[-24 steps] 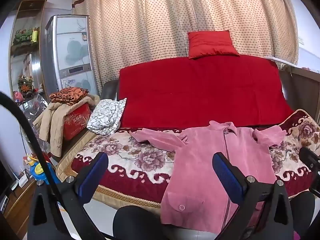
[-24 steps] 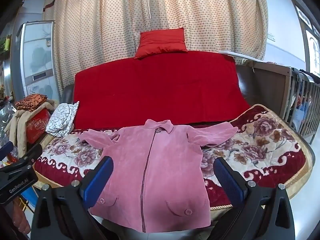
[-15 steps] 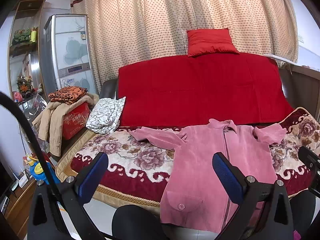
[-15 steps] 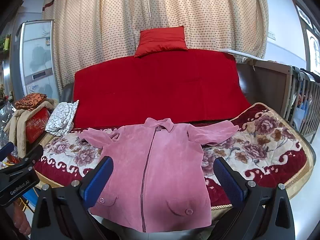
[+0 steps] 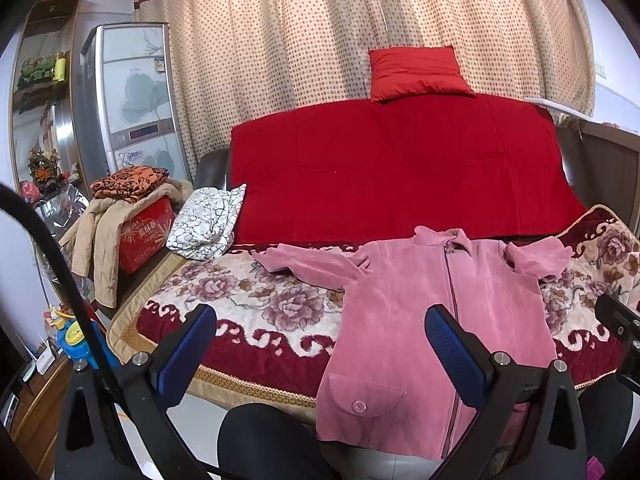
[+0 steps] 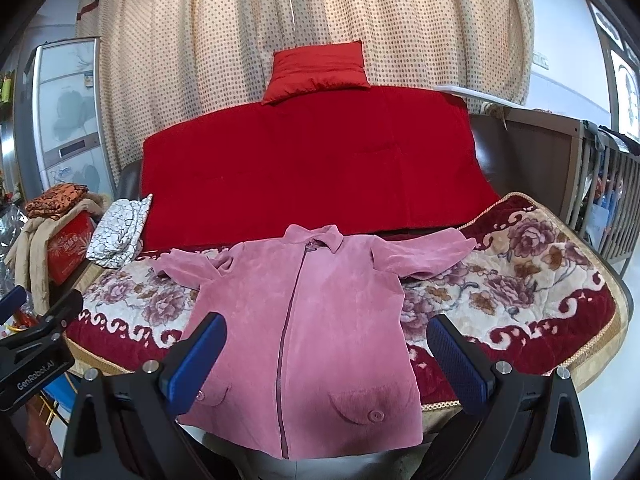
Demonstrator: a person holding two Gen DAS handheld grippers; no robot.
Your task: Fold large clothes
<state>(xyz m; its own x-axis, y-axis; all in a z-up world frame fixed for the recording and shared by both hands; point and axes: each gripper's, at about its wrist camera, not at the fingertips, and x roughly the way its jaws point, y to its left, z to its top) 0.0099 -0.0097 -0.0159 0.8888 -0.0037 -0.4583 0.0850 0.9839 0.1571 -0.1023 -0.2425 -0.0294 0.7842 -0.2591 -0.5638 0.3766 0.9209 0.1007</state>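
A pink zip-front coat (image 6: 320, 320) lies flat, front up, on the floral sofa seat cover (image 6: 500, 292), collar toward the backrest, sleeves spread out, hem hanging over the front edge. It also shows in the left wrist view (image 5: 432, 320). My left gripper (image 5: 320, 344) is open and empty, held in front of the sofa, left of the coat's hem. My right gripper (image 6: 326, 352) is open and empty, held in front of the coat's lower half. Neither touches the coat.
A red blanket (image 5: 392, 168) covers the backrest with a red cushion (image 5: 416, 72) on top. A white patterned cloth (image 5: 208, 220) lies at the seat's left end. A red box with piled clothes (image 5: 136, 216) and a fridge (image 5: 128, 104) stand left. A wooden crib (image 6: 600, 184) stands right.
Both grippers have drifted slightly; the sofa and coat sit a little higher and farther in view. The coat has not moved and both grippers stay open.
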